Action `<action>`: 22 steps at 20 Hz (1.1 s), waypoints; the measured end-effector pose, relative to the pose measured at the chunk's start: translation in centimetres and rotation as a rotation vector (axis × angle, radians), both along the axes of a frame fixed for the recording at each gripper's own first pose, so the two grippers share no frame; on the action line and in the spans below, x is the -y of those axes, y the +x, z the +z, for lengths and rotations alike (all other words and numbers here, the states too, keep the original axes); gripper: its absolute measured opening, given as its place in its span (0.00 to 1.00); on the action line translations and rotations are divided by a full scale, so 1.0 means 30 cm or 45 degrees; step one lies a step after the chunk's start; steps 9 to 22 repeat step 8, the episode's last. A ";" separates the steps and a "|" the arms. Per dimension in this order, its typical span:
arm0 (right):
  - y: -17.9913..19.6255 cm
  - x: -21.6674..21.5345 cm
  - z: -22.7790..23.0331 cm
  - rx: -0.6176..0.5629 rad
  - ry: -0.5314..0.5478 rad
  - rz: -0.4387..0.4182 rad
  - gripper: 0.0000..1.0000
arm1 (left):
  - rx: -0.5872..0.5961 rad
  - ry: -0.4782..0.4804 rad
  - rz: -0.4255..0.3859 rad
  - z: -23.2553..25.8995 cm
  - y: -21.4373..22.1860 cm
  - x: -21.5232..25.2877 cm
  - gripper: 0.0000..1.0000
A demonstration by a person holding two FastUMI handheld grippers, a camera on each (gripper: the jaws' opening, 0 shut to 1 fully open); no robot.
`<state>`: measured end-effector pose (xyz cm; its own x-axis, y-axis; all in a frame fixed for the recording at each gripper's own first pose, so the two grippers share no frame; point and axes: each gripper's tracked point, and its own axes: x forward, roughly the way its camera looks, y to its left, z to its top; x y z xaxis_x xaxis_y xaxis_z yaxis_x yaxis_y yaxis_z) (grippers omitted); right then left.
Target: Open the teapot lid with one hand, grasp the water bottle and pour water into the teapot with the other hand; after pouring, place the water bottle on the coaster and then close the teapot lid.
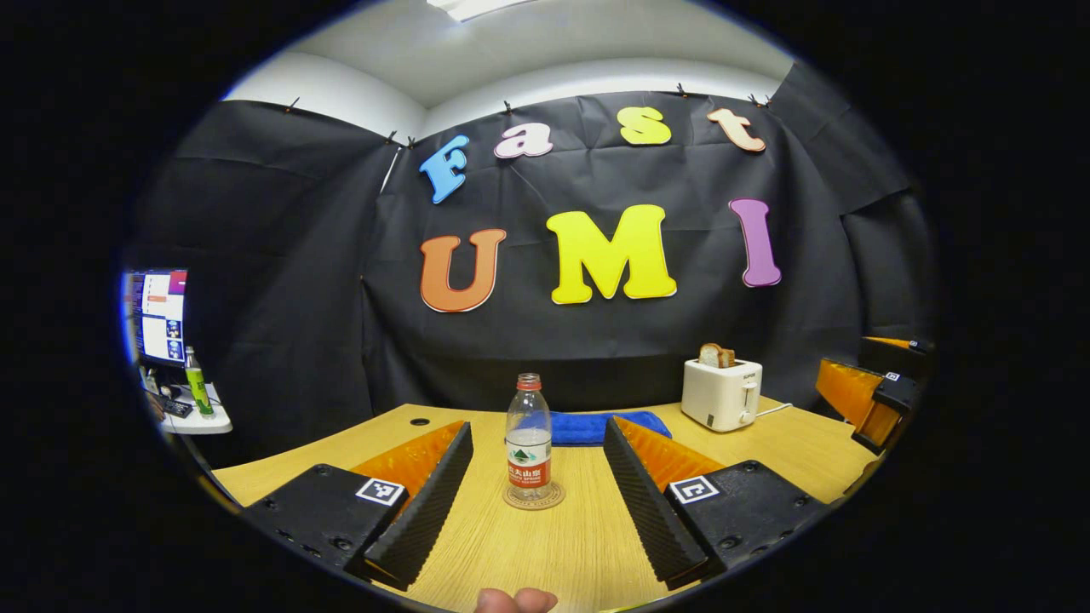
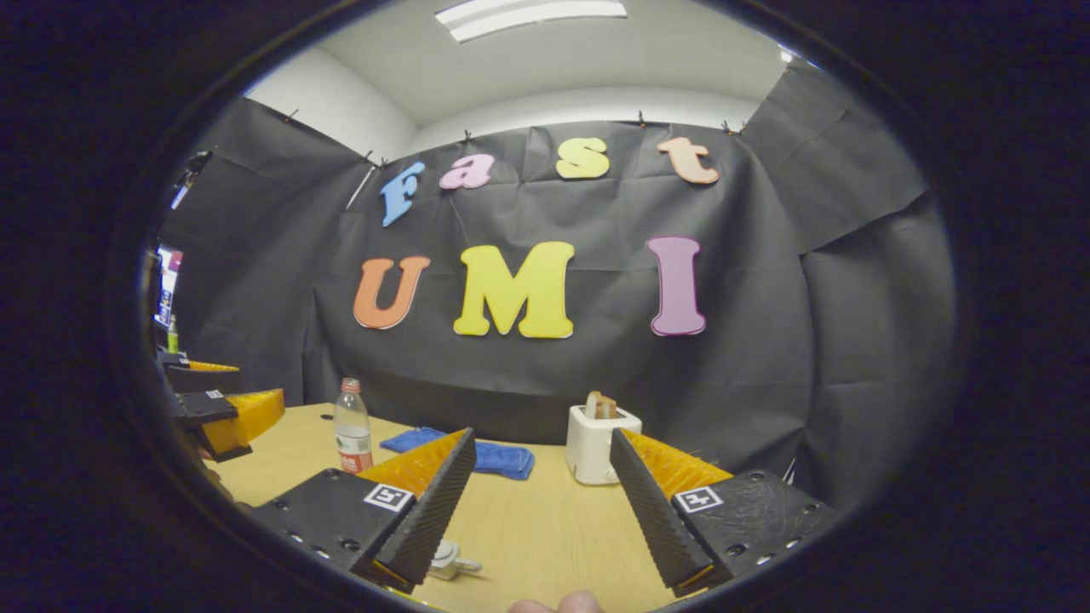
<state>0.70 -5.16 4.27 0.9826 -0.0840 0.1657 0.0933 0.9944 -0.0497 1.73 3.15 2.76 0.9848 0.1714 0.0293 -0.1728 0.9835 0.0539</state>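
We held the left gripper point(image 1: 536, 545) open before the water bottle point(image 1: 529, 443), upright on its coaster point(image 1: 534, 499); the right gripper point(image 2: 535, 532) was open too.

Two low forward views sharing table point(image 1: 545, 545), toaster point(image 2: 601, 444).

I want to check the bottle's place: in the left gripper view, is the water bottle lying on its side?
No, the water bottle stands upright on the round coaster, between the open left tongs.

Bare table point(image 1: 545, 545) before bottle point(image 1: 529, 443); toaster point(image 1: 722, 393) probably clear
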 end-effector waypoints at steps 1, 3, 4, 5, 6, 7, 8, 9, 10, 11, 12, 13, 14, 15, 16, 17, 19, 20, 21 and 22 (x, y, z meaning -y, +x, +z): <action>0.001 0.005 0.001 0.005 0.006 -0.006 0.95 | 0.002 0.003 0.003 0.000 0.002 -0.001 0.97; 0.002 0.005 0.009 0.006 0.010 -0.005 0.95 | -0.001 -0.007 -0.002 -0.009 0.005 0.010 0.96; 0.002 0.009 0.011 0.006 0.010 -0.006 0.95 | -0.004 -0.010 -0.002 -0.012 0.006 0.008 0.97; 0.004 0.009 0.013 0.005 0.012 -0.005 0.95 | -0.008 -0.011 0.005 -0.016 0.007 0.004 0.96; 0.006 0.009 0.012 0.002 0.013 -0.003 0.95 | -0.014 -0.011 0.011 -0.019 0.008 0.001 0.96; 0.008 0.008 0.009 0.001 0.018 0.000 0.95 | -0.019 -0.011 0.019 -0.024 0.009 -0.003 0.96; 0.010 0.004 0.006 -0.002 0.021 0.008 0.95 | -0.020 -0.013 0.025 -0.021 0.009 -0.006 0.96; 0.010 0.004 0.006 -0.002 0.021 0.008 0.95 | -0.020 -0.013 0.025 -0.021 0.009 -0.006 0.96; 0.010 0.004 0.006 -0.002 0.021 0.008 0.95 | -0.020 -0.013 0.025 -0.021 0.009 -0.006 0.96; 0.010 0.004 0.006 -0.002 0.021 0.008 0.95 | -0.020 -0.013 0.025 -0.021 0.009 -0.006 0.96; 0.010 0.004 0.006 -0.002 0.021 0.008 0.95 | -0.020 -0.013 0.025 -0.021 0.009 -0.006 0.96; 0.010 0.004 0.006 -0.002 0.021 0.008 0.95 | -0.020 -0.013 0.025 -0.021 0.009 -0.006 0.96; 0.010 0.004 0.006 -0.002 0.021 0.008 0.95 | -0.020 -0.013 0.025 -0.021 0.009 -0.006 0.96; 0.010 0.004 0.006 -0.002 0.021 0.008 0.95 | -0.020 -0.013 0.025 -0.021 0.009 -0.006 0.96; 0.010 0.004 0.006 -0.002 0.021 0.008 0.95 | -0.020 -0.013 0.025 -0.021 0.009 -0.006 0.96; 0.010 0.004 0.006 -0.002 0.021 0.008 0.95 | -0.020 -0.013 0.025 -0.021 0.009 -0.006 0.96; 0.010 0.004 0.006 -0.002 0.021 0.008 0.95 | -0.020 -0.013 0.025 -0.021 0.009 -0.006 0.96; 0.010 0.004 0.006 -0.002 0.021 0.008 0.95 | -0.020 -0.013 0.025 -0.021 0.009 -0.006 0.96; 0.010 0.004 0.006 -0.002 0.021 0.008 0.95 | -0.020 -0.013 0.025 -0.021 0.009 -0.006 0.96; 0.010 0.004 0.006 -0.002 0.021 0.008 0.95 | -0.020 -0.013 0.025 -0.021 0.009 -0.006 0.96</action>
